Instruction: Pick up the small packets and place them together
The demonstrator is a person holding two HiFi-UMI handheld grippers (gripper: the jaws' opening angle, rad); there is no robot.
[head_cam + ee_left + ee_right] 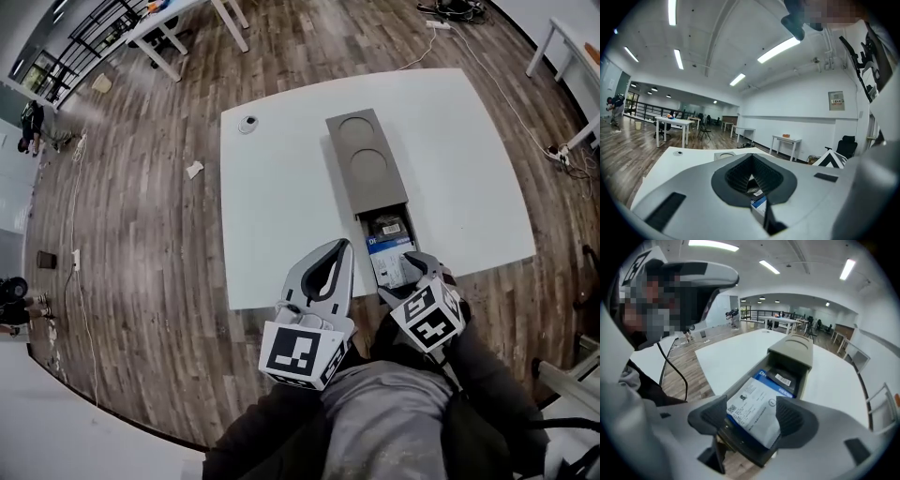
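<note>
**Drawer box** [364, 155], grey, mid-table.
- Left of it: bare white table [281, 216], clear passage. A small round object [247, 124] lies well off, toward the far corner.
- Right of it: bare table, unobstructed.
- Near end: open drawer [746, 452], reachable from above. Side walls flank it and the box top overhangs its back. Packets [754, 413] cover the floor.
- Over the drawer: right gripper [751, 401], jaws wide.
- Just left of the drawer: left gripper [339, 246], jaws together.

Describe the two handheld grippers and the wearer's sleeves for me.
The left gripper and right gripper are both pale grey plastic. Their curved fingers taper to a tip and are lined inside with dark ribbed pads. Each gripper carries a white cube printed with black square markers. The sleeves are dark.
</note>
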